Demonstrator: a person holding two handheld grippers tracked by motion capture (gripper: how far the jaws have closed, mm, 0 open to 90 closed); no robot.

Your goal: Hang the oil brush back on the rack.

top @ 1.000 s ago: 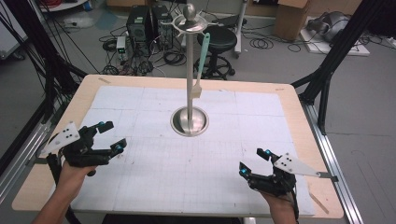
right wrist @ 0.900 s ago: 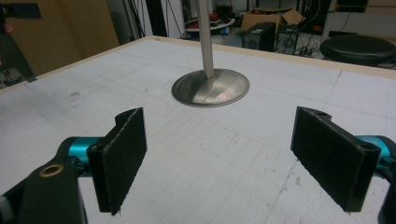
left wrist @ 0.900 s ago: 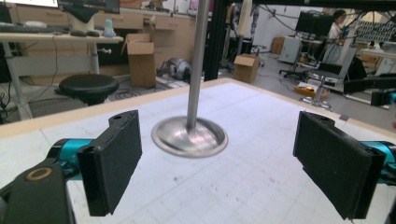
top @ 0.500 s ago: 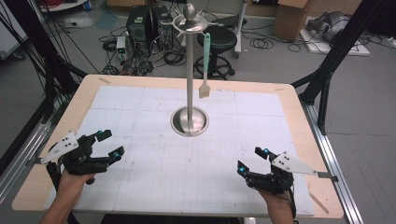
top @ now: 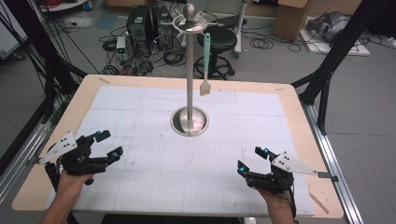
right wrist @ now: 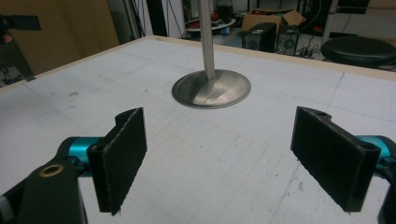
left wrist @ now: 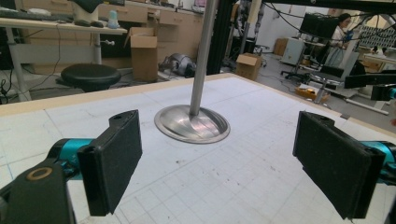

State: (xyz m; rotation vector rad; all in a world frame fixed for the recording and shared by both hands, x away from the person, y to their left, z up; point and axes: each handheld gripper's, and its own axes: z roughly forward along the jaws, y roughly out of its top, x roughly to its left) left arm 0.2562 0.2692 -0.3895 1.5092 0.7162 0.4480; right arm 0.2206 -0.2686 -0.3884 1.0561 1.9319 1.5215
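White gridded paper covers your wooden table [top: 299, 100], and at its middle stands a polished steel stand [top: 189, 120], a tall pole on a round dished base, with a teal-handled brush [top: 205, 63] hanging from the hook ring at its top. Your left gripper [top: 106, 144] sits low near the table's left edge and your right gripper [top: 250, 158] near the front right, both well apart from the stand, each with its jaws spread wide and holding nothing.

table [top: 299, 100]: wooden | white gridded mat [top: 154, 116] | steel stand base [top: 190, 121] mid-mat
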